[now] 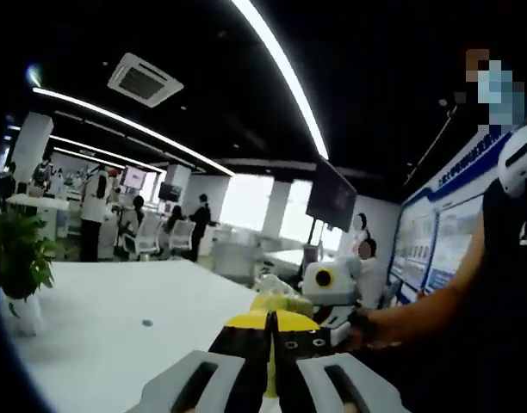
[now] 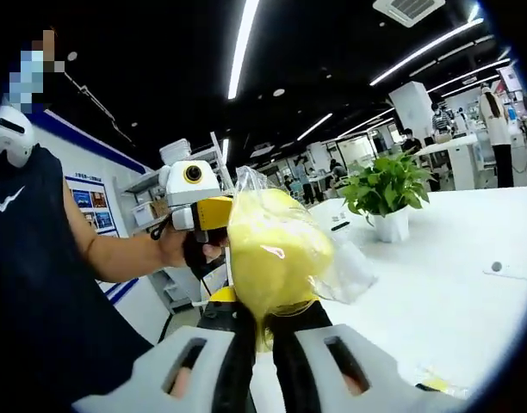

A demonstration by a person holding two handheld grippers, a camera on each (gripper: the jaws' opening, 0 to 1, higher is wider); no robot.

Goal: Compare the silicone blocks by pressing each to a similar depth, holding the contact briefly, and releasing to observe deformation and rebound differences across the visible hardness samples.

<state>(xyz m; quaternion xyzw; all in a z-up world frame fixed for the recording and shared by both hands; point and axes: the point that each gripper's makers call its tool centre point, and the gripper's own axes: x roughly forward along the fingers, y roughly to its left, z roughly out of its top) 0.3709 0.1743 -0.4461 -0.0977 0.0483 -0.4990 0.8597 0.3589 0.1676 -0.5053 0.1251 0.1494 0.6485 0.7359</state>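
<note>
A clear plastic bag (image 2: pixel 276 249) with a soft yellow lump inside hangs in the air above the white table (image 2: pixel 436 292). My right gripper (image 2: pixel 262 311) is shut on the bag's lower end, and yellow plastic is pinched between its jaws. The left gripper (image 2: pixel 207 252) comes in from the left, held in a hand, and touches the bag's side. In the left gripper view my left gripper (image 1: pixel 270 325) looks shut, with a thin yellow strip between its jaws. The bag (image 1: pixel 281 303) lies just past them, and the right gripper (image 1: pixel 325 320) is beyond it.
A potted plant (image 2: pixel 386 194) stands on the table behind the bag and appears at the table's left edge (image 1: pixel 22 258). The person in a dark top (image 2: pixel 31 284) stands close by. People, chairs and a hanging screen (image 1: pixel 331 194) fill the office behind.
</note>
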